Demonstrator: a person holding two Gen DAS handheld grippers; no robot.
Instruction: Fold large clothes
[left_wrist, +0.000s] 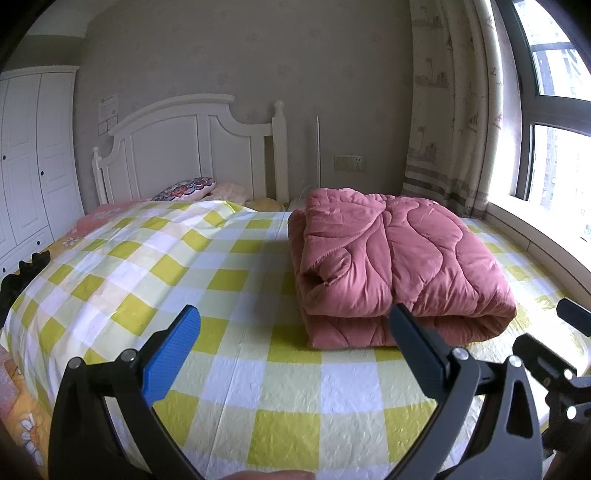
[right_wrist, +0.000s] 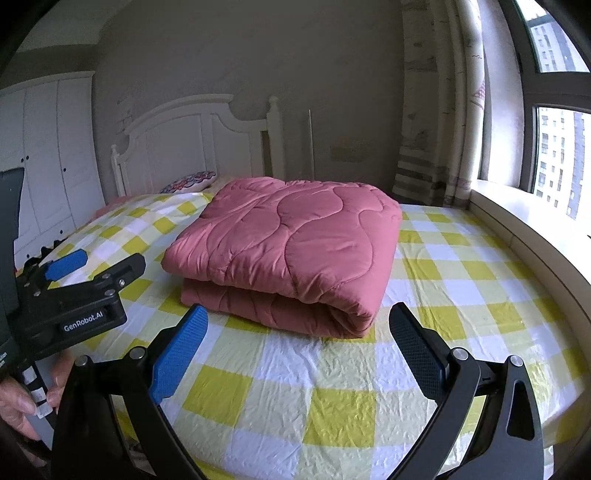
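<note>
A pink quilted comforter (left_wrist: 399, 266) lies folded in a thick rectangle on the yellow-and-white checked bed (left_wrist: 229, 373), toward the window side. My left gripper (left_wrist: 295, 314) hovers open over the sheet just in front of the bundle's near left corner, holding nothing. In the right wrist view the comforter (right_wrist: 295, 243) sits straight ahead with its rounded fold edge facing me. My right gripper (right_wrist: 299, 314) is open and empty just short of that edge. The left gripper (right_wrist: 99, 266) shows at the left, held by a hand (right_wrist: 22, 402).
A white headboard (left_wrist: 184, 147) and a patterned pillow (left_wrist: 188, 186) are at the far end. A white wardrobe (left_wrist: 33, 155) stands left, with dark cloth (left_wrist: 22, 273) at the bed's left edge. A windowsill (right_wrist: 528, 229) and a curtain (left_wrist: 447, 110) border the right side.
</note>
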